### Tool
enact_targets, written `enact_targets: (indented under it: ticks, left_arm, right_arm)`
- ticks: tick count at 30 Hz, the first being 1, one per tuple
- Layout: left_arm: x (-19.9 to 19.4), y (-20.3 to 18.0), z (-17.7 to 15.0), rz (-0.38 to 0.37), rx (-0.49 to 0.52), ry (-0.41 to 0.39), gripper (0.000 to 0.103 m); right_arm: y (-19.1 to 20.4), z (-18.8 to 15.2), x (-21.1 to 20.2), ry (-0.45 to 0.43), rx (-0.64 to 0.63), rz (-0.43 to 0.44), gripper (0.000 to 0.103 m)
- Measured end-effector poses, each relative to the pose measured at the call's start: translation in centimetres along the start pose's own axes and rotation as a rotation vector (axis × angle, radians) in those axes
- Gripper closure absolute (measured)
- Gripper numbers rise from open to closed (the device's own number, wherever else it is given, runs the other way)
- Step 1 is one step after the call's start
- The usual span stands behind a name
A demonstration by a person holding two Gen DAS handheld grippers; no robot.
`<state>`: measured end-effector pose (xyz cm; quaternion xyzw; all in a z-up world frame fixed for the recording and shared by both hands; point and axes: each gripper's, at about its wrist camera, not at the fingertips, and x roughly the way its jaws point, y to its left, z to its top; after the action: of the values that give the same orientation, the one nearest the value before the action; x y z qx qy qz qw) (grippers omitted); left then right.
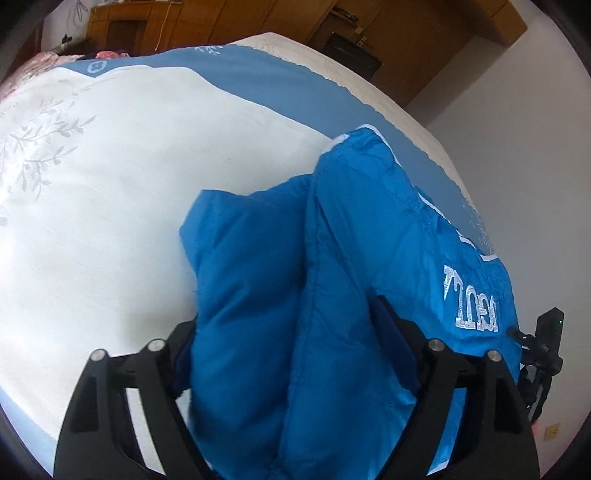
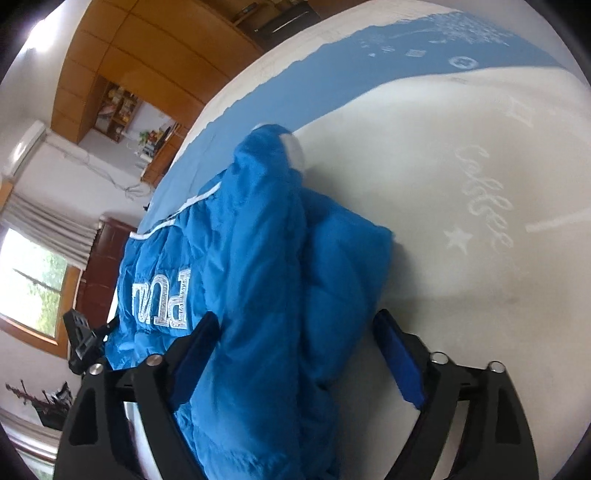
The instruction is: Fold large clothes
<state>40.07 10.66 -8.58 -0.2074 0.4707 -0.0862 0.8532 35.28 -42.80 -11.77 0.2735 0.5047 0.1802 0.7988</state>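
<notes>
A bright blue padded jacket (image 1: pixel 351 229) lies bunched in thick folds on the bed, with white embroidered letters (image 1: pixel 469 299) on its right side. My left gripper (image 1: pixel 284 317) stands open, its jaws wide, and a thick fold of the jacket fills the gap between them. In the right wrist view the same jacket (image 2: pixel 258 221) shows its letters (image 2: pixel 162 299) at the left. My right gripper (image 2: pixel 297 315) is open too: the jacket rests against the left pad (image 2: pixel 195 354), while the right pad (image 2: pixel 402 369) stands apart from it over bare bedspread.
The bed has a white bedspread (image 1: pixel 110 184) with a blue border (image 1: pixel 277 85); its edge (image 1: pixel 436 147) drops to a pale floor. Wooden cabinets (image 1: pixel 221 22) stand behind. A window (image 2: pixel 33 288) and dark furniture (image 2: pixel 99 266) are at the left. A black gripper part (image 1: pixel 546 343) pokes past the jacket.
</notes>
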Motion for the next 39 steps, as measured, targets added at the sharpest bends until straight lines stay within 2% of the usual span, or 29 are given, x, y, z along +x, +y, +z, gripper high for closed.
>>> enact_targets:
  ticks: [1, 2, 3, 5, 6, 9, 15, 21, 25, 29, 31, 33, 37, 39]
  left_arm:
    - [0.0, -0.4, -0.1, 0.007, 0.010, -0.007, 0.035]
    - [-0.2, -0.9, -0.3, 0.016, 0.018, -0.020, 0.050]
    - [-0.5, -1.3, -0.4, 0.036, 0.011, -0.036, 0.062]
    - [-1.0, -2.0, -0.5, 0.073, 0.002, -0.050, 0.072]
    - [-1.4, -2.8, -0.7, 0.102, 0.011, -0.063, 0.078]
    - [-2.8, -4.0, -1.1, 0.127, 0.039, -0.104, 0.086]
    - [-7.7, -7.2, -3.0, 0.071, 0.097, -0.173, 0.089]
    - [-14.1, -8.8, -7.7, 0.010, 0.154, -0.227, 0.089]
    - [-16.9, -8.2, -11.9, -0.004, 0.175, -0.204, 0.088]
    - [-16.0, -6.4, -14.9, 0.053, 0.183, -0.159, 0.086]
    - [-14.3, -5.0, -16.2, 0.114, 0.176, -0.134, 0.083]
    - [-12.3, -3.4, -17.3, 0.146, 0.164, -0.109, 0.076]
    - [-11.3, -2.2, -18.5, 0.145, 0.179, -0.147, 0.071]
    - [-11.2, -2.4, -18.8, 0.165, 0.179, -0.161, 0.071]
  right_arm:
    - [0.3, 0.0, 0.2, 0.000, -0.008, 0.008, 0.051]
    - [0.5, 0.0, 0.3, -0.006, -0.013, 0.035, 0.067]
    - [1.0, -0.1, 0.3, -0.015, -0.020, 0.041, 0.072]
    - [2.0, -0.5, -0.3, -0.037, -0.064, 0.015, 0.083]
    - [2.3, -0.7, -0.8, -0.045, -0.075, 0.013, 0.085]
    - [3.0, -1.0, -2.8, -0.068, -0.077, 0.057, 0.089]
    - [6.1, -3.0, -8.3, -0.121, -0.171, 0.090, 0.090]
    - [7.6, -7.6, -13.4, -0.126, -0.205, 0.127, 0.090]
    - [7.4, -11.5, -14.5, -0.087, -0.201, 0.137, 0.090]
    - [6.3, -14.1, -13.0, -0.032, -0.188, 0.084, 0.090]
    - [4.7, -14.8, -11.7, -0.019, -0.162, 0.043, 0.089]
    - [2.8, -15.3, -10.0, 0.015, -0.115, 0.008, 0.088]
    - [-0.3, -15.8, -7.9, 0.022, -0.038, 0.101, 0.084]
    - [-0.4, -16.0, -7.8, 0.008, -0.042, 0.101, 0.083]
